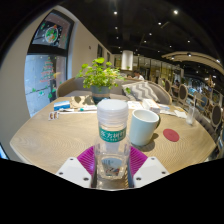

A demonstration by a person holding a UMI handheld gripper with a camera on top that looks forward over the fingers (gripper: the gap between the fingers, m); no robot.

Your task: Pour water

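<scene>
A round wooden table [50, 140] bears a water bottle [112, 135], cup [143, 127], red coaster [171, 134] and potted plant [101, 77].

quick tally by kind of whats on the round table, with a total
water bottle: 1, between the gripper fingers
cup: 1, pale, just right of the bottle
red coaster: 1
potted plant: 1
total: 4

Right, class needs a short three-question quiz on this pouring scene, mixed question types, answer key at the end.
1. True or false: the clear plastic water bottle with the white cap stands between the gripper fingers.
2. What stands just beside the bottle? A) pale blue-grey mug B) glass bowl C) kettle
3. Fill in: beyond both, on the round wooden table, grows a green potted ____.

Key: 1 true; 2 A; 3 plant.
</scene>
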